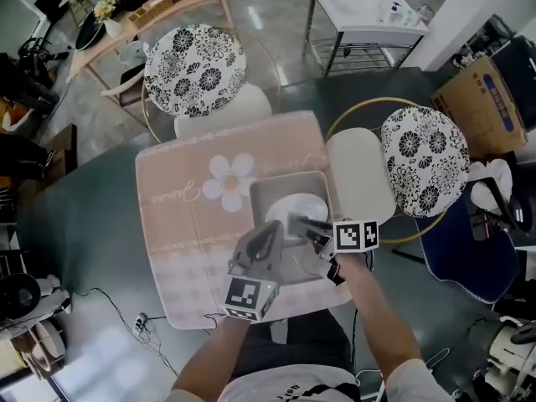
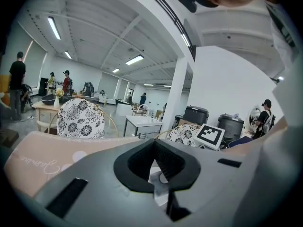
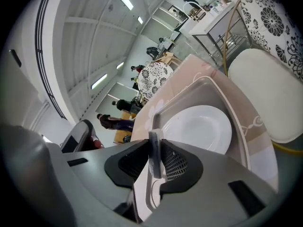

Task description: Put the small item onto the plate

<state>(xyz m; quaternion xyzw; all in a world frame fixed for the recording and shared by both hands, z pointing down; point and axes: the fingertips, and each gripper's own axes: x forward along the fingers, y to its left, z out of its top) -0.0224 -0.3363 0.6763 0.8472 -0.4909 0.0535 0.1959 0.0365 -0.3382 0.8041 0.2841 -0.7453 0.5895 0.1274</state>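
We pinched the small item [image 3: 154, 156] in our right gripper [image 3: 155, 144] near the plate [image 3: 206, 126]; our left gripper [image 2: 155, 146] had its jaws together.

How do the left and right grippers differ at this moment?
The right gripper grips a thin grey piece between its jaws; the left gripper has its jaws together, empty. The right gripper looks down on the white plate; the left gripper looks out across the room. Both hang over the pink tablecloth by the tray.
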